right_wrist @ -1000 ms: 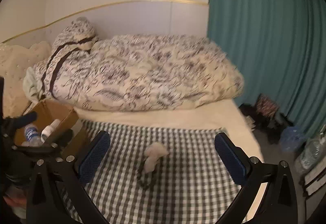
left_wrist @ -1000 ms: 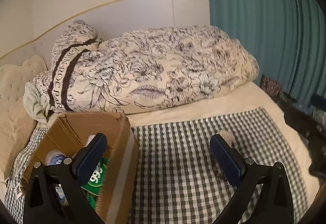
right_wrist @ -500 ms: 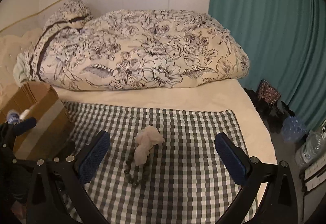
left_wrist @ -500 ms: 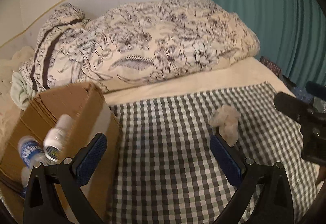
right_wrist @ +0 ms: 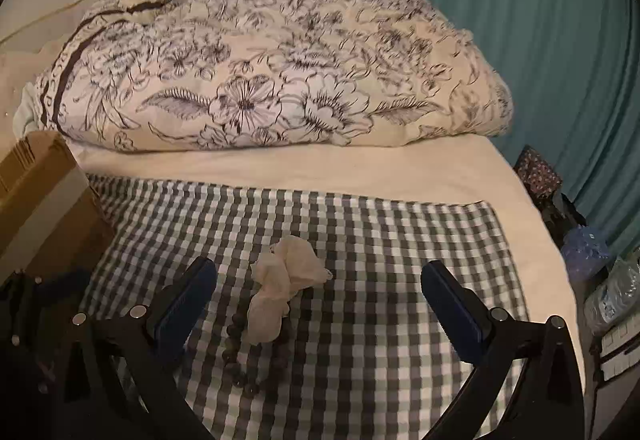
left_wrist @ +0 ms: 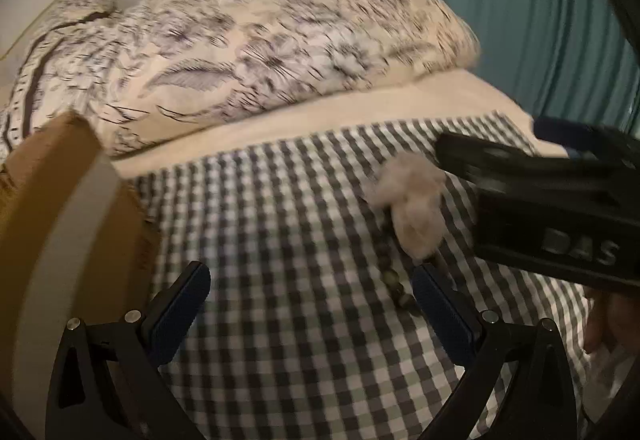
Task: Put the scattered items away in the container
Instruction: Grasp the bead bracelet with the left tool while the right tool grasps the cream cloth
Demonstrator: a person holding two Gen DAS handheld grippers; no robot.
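box (right_wrist: 36,192): brown corrugated cardboard, matt, with a smooth pale strip of tape down the side
checked cloth (right_wrist: 400,260): woven fabric, soft and matt, lying pretty flat
crumpled wad (right_wrist: 280,280): thin cream stuff, wrinkly; tissue or cloth, can't tell which
bead string (right_wrist: 240,364): dark round beads with a dull sheen
duvet (right_wrist: 280,80): puffy floral-print cotton-looking fabric, matt
curtain (right_wrist: 560,40): teal fabric, pleated, slight sheen
left gripper (left_wrist: 308,308): black matt plastic arms, blue rubbery pads, shiny metal screw heads
right gripper (right_wrist: 320,296): same black plastic and blue pads
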